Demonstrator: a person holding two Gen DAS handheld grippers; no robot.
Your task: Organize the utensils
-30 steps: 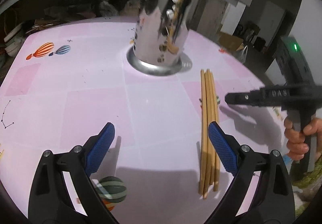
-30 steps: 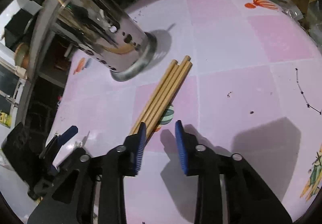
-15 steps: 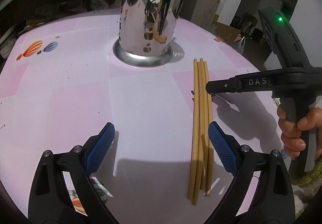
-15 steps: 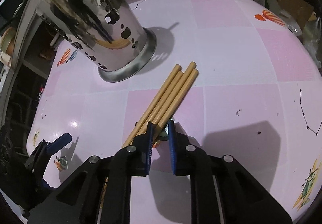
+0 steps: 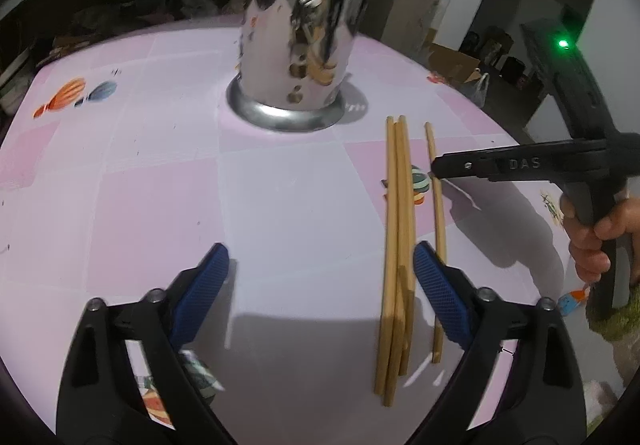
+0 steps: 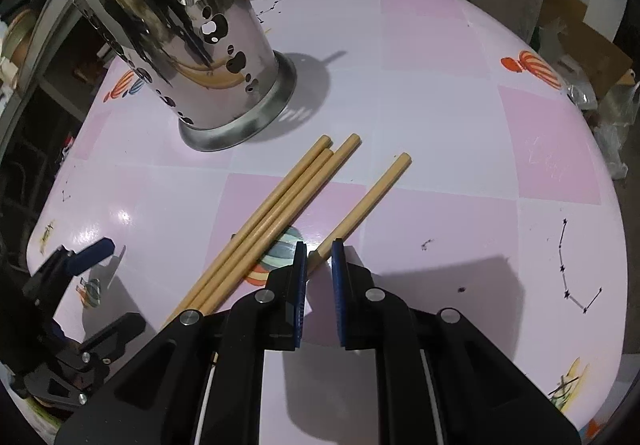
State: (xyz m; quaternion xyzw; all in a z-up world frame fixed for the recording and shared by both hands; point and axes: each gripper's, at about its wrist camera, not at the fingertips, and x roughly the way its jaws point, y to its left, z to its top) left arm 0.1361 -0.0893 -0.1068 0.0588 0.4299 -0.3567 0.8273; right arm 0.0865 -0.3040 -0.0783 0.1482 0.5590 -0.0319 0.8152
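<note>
A shiny perforated steel utensil holder (image 5: 300, 41) (image 6: 188, 45) stands on the pink table with chopsticks inside. Three wooden chopsticks (image 5: 396, 245) (image 6: 272, 217) lie bundled on the table. A single chopstick (image 5: 438, 213) (image 6: 372, 193) lies apart to their right. My right gripper (image 6: 319, 251) (image 5: 434, 169) is nearly closed around the single chopstick's middle and grips it. My left gripper (image 5: 320, 265) is open and empty, low over the table, its right finger beside the bundle.
The table (image 5: 160, 205) has a pink checked cloth with balloon prints. Cardboard boxes and bags (image 5: 460, 65) sit on the floor beyond the far right edge. Dark clutter lies behind the table.
My right gripper closed on one chopstick and pulled it sideways, away from the bundle. The left gripper stayed open, its view shifting slightly.
</note>
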